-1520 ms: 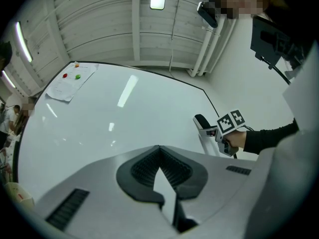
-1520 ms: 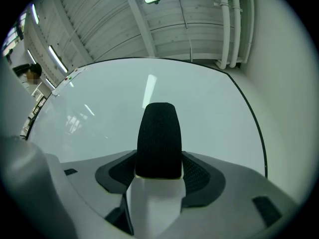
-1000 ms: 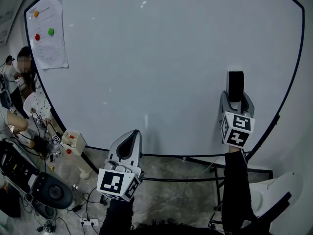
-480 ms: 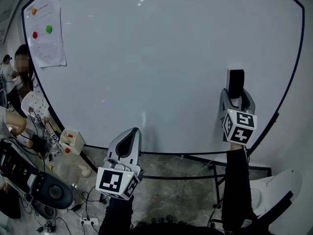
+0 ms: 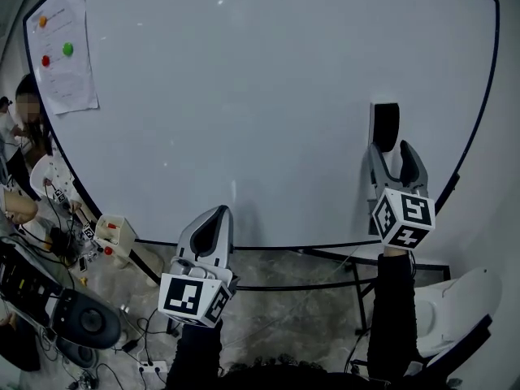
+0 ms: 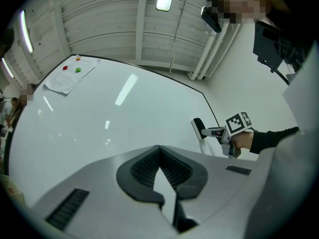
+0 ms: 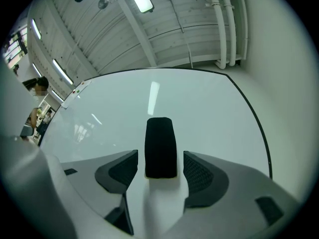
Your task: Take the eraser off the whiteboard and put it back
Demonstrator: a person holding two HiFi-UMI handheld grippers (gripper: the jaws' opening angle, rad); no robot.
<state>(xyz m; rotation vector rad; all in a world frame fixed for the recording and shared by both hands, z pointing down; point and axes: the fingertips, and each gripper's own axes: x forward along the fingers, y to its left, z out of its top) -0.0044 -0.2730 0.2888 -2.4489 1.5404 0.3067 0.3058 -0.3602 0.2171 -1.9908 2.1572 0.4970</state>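
A black eraser (image 5: 385, 127) sticks upright on the big whiteboard (image 5: 244, 96), towards its right side. My right gripper (image 5: 392, 153) stands open just under it, fingertips level with the eraser's lower end. In the right gripper view the eraser (image 7: 160, 147) sits between the spread pads of the right gripper (image 7: 160, 159), with a gap on each side. My left gripper (image 5: 216, 218) is shut and holds nothing, low near the board's bottom edge. The left gripper view shows the left gripper (image 6: 159, 152) pointing at bare board, with the eraser (image 6: 198, 126) and the right gripper (image 6: 213, 132) far off to the right.
A paper sheet with coloured magnets (image 5: 58, 51) hangs at the board's top left. The board's stand legs (image 5: 357, 266) run below it. A person (image 5: 28, 116) and floor clutter with cables and a small white box (image 5: 114, 234) lie at the left. A white chair (image 5: 455, 307) stands at lower right.
My right gripper has opened, let go of the eraser and drawn back down a little. The eraser stays on the board. The left gripper has hardly moved.
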